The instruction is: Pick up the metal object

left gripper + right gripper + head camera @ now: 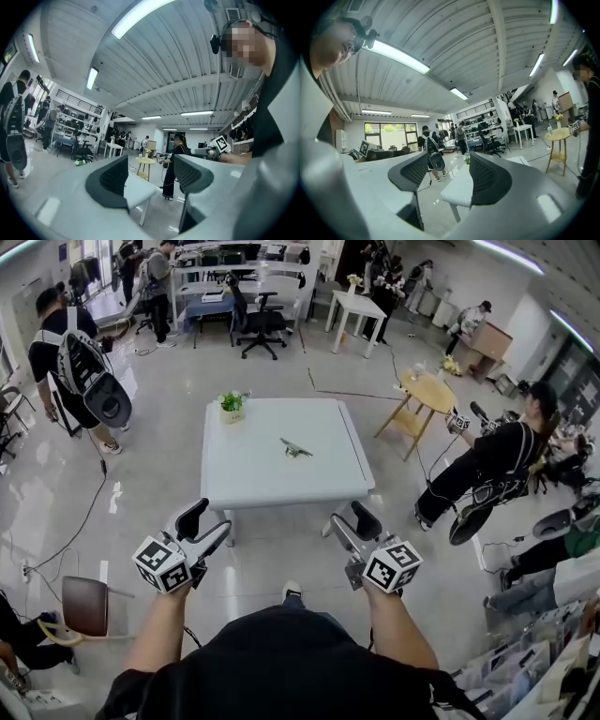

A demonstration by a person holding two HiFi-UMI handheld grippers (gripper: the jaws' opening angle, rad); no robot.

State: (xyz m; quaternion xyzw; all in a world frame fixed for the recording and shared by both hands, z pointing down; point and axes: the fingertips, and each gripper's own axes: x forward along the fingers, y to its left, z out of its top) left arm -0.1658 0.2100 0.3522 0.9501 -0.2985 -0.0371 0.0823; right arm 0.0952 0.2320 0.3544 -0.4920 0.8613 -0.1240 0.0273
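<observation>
metal object (296, 448) lies near the middle of the white table (253, 479). left gripper (208, 525) and right gripper (352, 524) hover short of its near edge, fingers apart and empty. a potted plant (232, 405) stands at the far left corner.

I see a white square desk (272, 474) carrying a metal object (295, 449) near its middle and a potted plant (232, 407) at its far-left corner.

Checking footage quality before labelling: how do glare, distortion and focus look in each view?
Head view: wide-angle bending at the edges, bright glare on the glossy floor, metal object small but clear. Left gripper view: dark round vignette, near fingers soft. Right gripper view: same vignette, light strip overexposed.
</observation>
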